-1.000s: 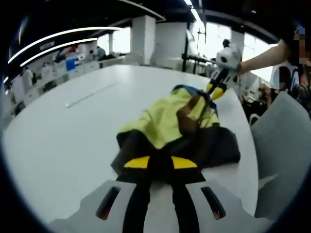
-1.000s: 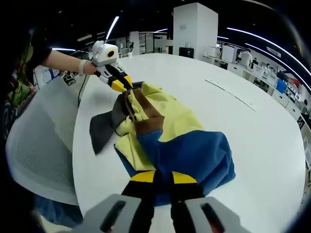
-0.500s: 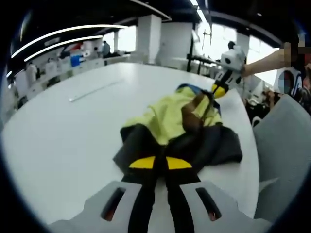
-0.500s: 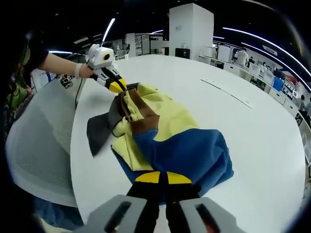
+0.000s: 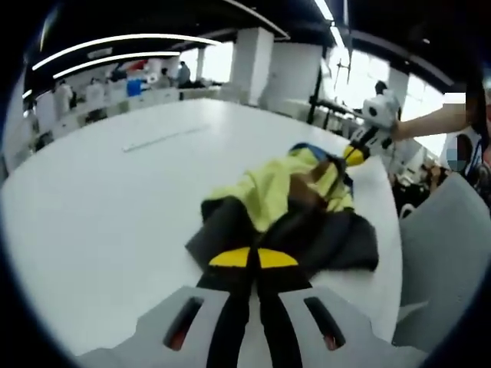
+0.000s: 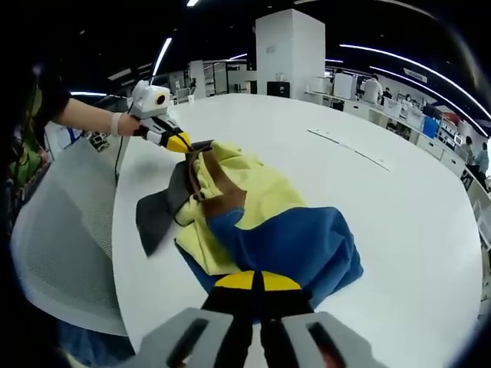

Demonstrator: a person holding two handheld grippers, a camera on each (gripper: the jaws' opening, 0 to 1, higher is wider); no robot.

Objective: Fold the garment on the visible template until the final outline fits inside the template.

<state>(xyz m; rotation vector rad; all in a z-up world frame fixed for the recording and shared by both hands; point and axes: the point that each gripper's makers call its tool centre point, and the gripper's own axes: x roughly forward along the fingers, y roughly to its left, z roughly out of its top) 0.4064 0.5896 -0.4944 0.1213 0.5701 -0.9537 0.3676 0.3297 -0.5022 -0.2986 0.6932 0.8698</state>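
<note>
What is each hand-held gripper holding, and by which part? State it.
Both grip the yellow, blue and dark grey fabric garment: the left hand-held gripper clamps its dark grey end, the right hand-held gripper its blue end.

The garment [image 6: 261,215] is soft matt cloth — yellow, blue, brown and dark grey panels, creased and bunched. The surface [image 6: 399,207] is smooth white with a faint sheen. A grey chair [image 6: 57,253] beside it has a mesh weave — fine and matt.

Left gripper [image 5: 254,259], right gripper [image 6: 257,281]: jaws closed, arms spread apart, facing.
</note>
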